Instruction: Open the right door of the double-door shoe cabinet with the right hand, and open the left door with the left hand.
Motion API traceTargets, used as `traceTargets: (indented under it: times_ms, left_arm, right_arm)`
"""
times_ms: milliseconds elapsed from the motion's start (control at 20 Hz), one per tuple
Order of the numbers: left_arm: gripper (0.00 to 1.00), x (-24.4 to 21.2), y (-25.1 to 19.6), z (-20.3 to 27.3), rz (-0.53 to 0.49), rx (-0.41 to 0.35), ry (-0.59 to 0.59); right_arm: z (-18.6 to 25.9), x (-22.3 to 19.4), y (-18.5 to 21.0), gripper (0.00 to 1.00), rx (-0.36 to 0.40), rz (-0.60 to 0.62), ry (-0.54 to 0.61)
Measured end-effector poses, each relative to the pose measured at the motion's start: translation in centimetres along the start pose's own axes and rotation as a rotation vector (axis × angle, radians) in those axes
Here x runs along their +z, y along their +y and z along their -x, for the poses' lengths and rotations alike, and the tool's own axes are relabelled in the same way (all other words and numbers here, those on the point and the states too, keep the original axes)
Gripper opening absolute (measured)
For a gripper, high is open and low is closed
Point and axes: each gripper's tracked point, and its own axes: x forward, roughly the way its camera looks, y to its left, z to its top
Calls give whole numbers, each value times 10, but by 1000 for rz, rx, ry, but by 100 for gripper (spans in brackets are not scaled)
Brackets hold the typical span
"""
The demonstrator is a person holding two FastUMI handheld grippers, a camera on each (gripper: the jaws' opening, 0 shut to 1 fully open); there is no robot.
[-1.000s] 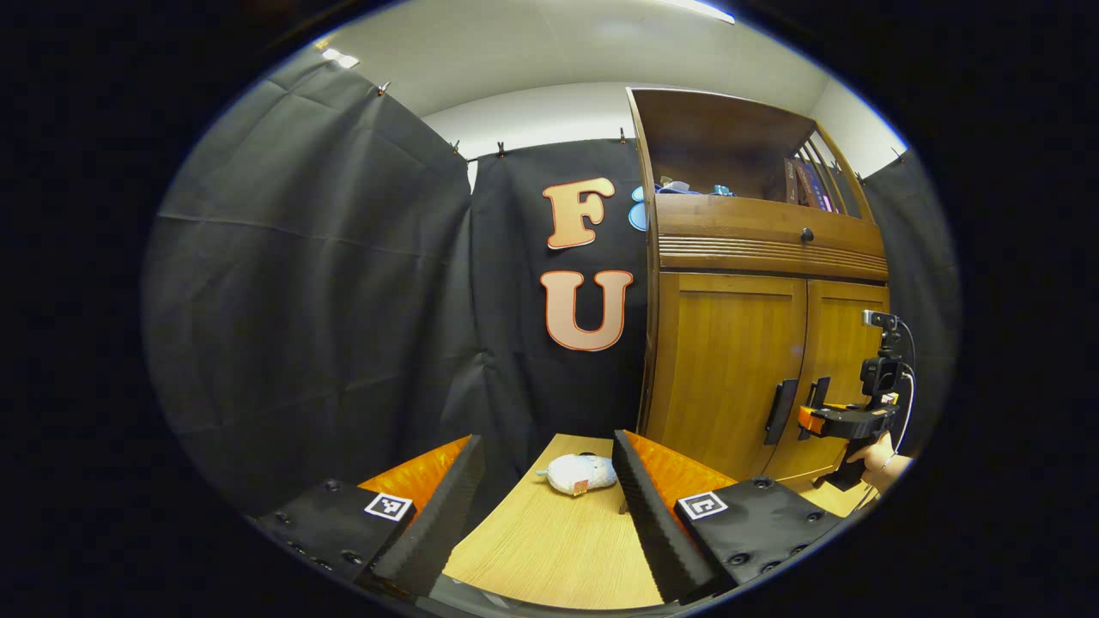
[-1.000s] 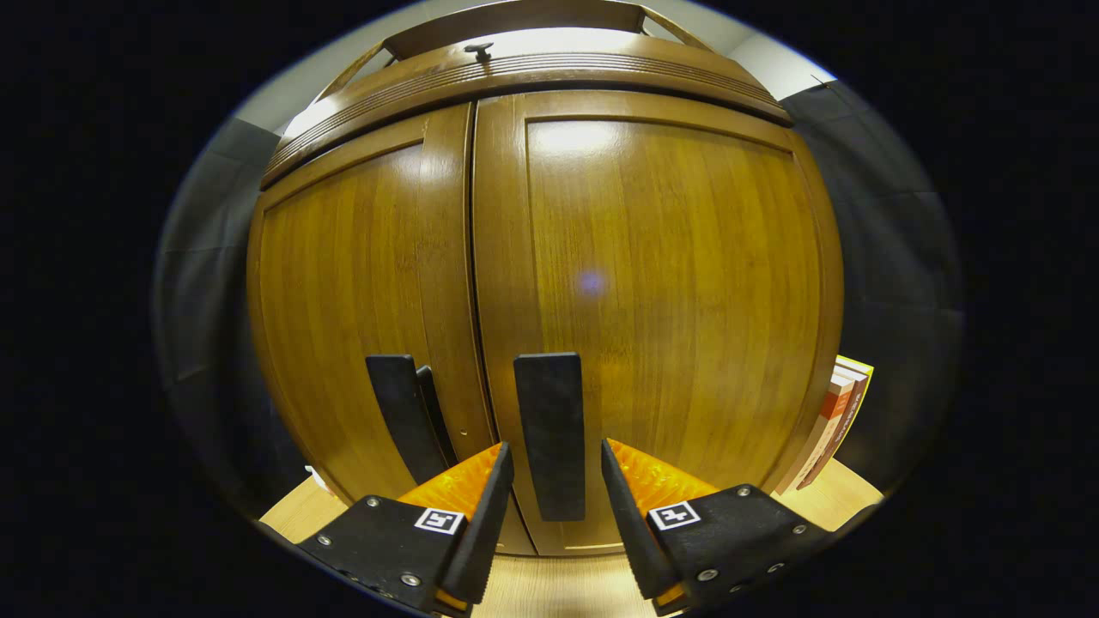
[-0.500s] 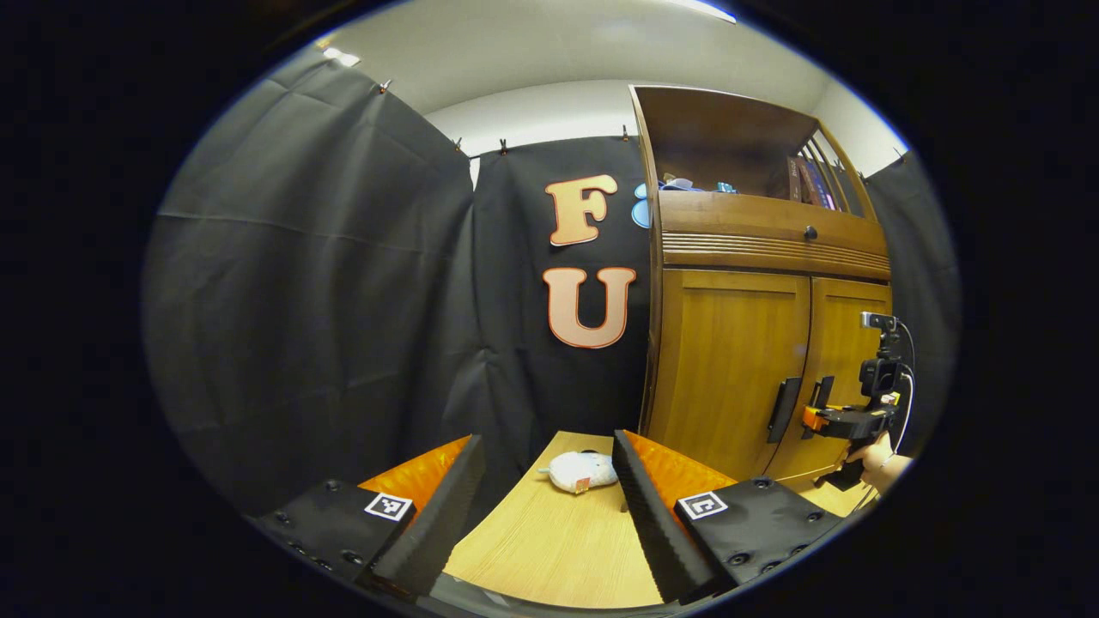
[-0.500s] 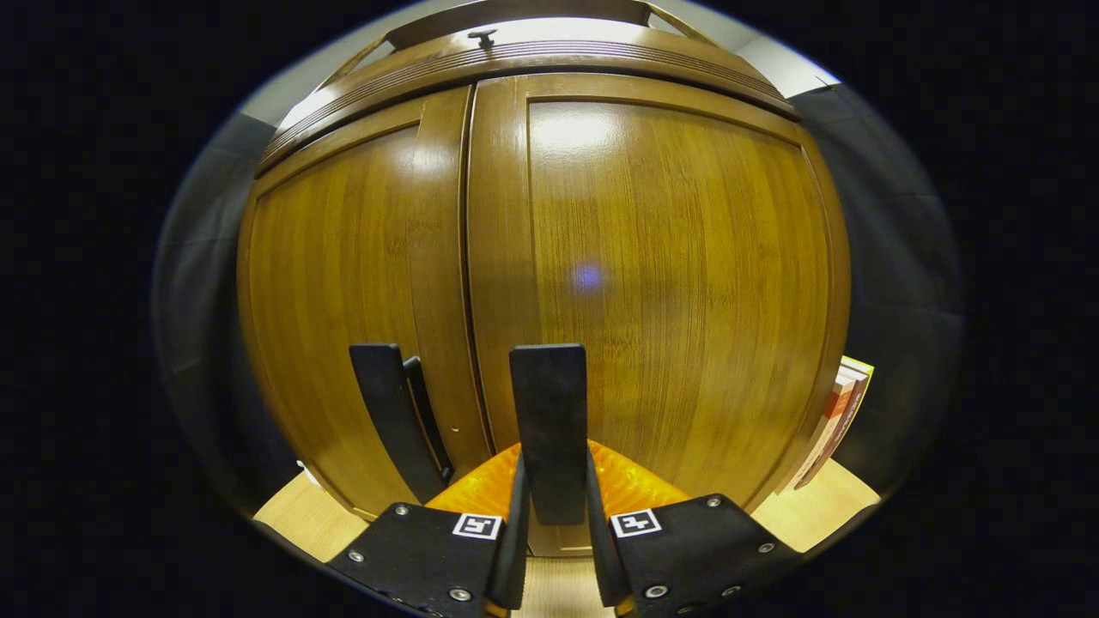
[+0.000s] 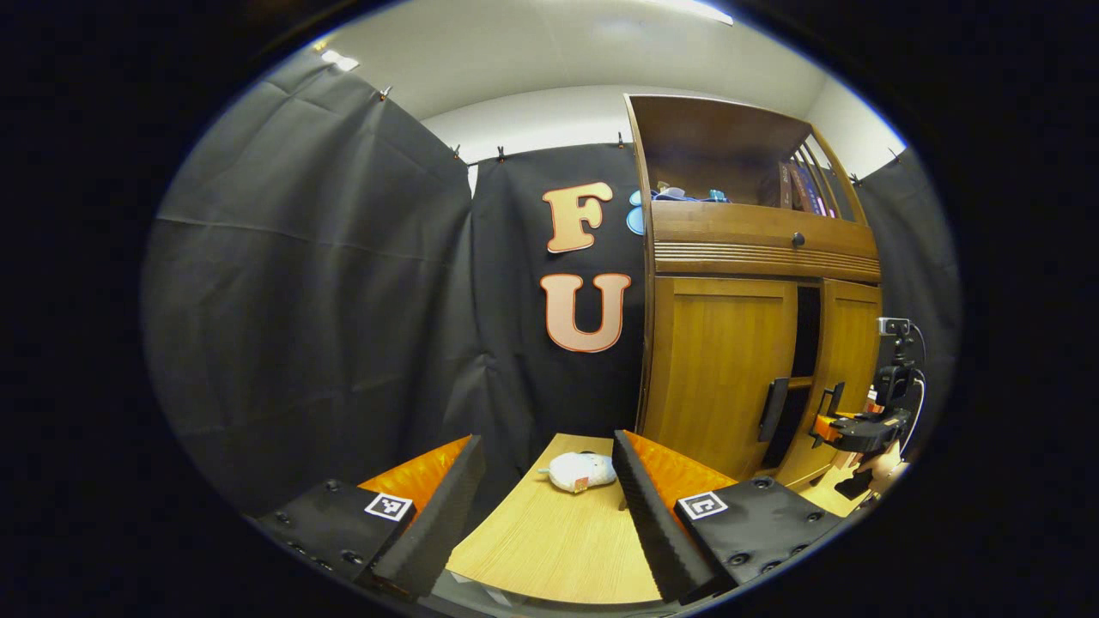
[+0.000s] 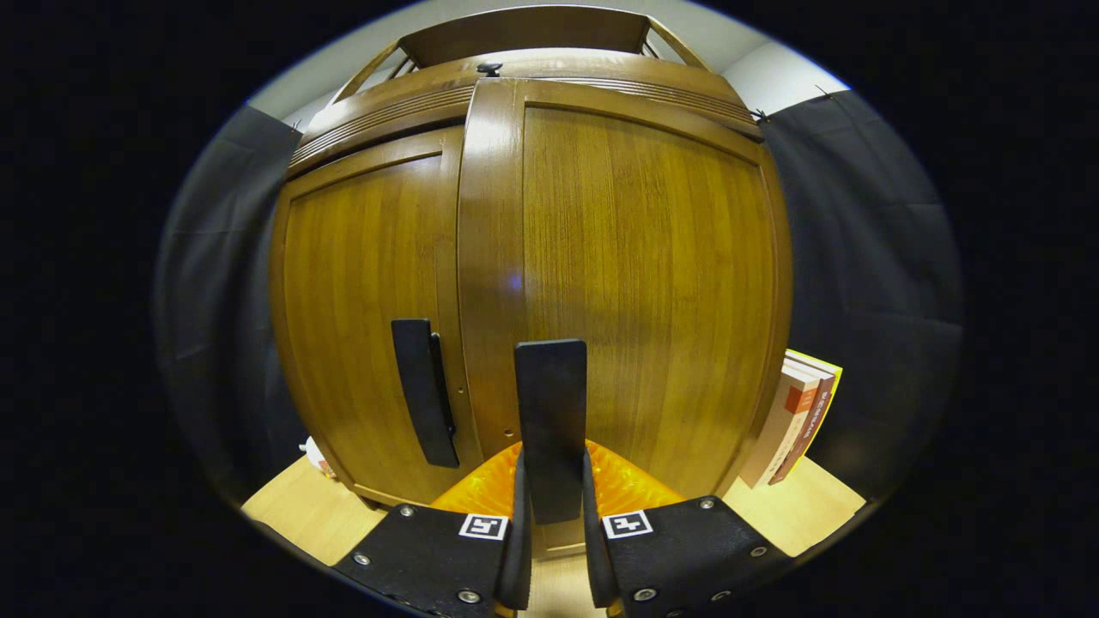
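So the right tool (image 6: 552,549) is pinching the right door's handle (image 6: 551,425), low centre of the right gripper view, both fingers pressed against its sides. The right door (image 6: 635,283) is cracked open: in the left gripper view, at right of frame, there's a dark gap between it and the left door (image 5: 717,369).

The left tool (image 5: 545,498) sits at the bottom of its view with its fingers spread wide, holding nothing, above the surface (image 5: 549,541), well apart from the left door's handle (image 5: 770,410).

What I'd worry about:

- The grip is on a flat, narrow bar. As the door swings, the tool has to follow the arc; pull straight back instead and the fingers probably slide off or twist the handle.
- The books (image 6: 794,421) leaning at lower right of the right gripper view stand just beside the door's hinge side. A wide swing could knock them over.
- The left tool has to cross over near the plush toy (image 5: 577,472) on the surface, and could crowd the right one if it goes in too early.
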Motion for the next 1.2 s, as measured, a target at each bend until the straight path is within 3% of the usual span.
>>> traceTargets:
  times_ms: [450, 500, 700, 800, 900, 950, 1200]
  left_arm:
    - [93, 3, -8, 12, -32, -57, -33]
    - [93, 3, -9, 13, -36, -69, -35]
    - [93, 3, -16, 12, -38, -109, -40]
    - [93, 2, -21, 13, -39, -133, -34]
    - [93, 1, -24, 17, -38, -158, -26]
    - [93, 0, -26, 18, -35, -168, -25]
    - [93, -1, -40, 20, -21, -221, -17]
  right_arm:
    - [60, -5, -34, 24, -28, -15, -1]
    - [66, -5, -39, 27, -35, -18, -2]
    - [92, -7, -63, 16, -80, -23, -3]
    - [102, -7, -75, 23, -103, -31, -1]
    - [112, -7, -87, 9, -123, -31, -1]
    - [116, -8, -94, 12, -134, -30, 0]
    - [136, -10, -128, 4, -173, -46, 11]
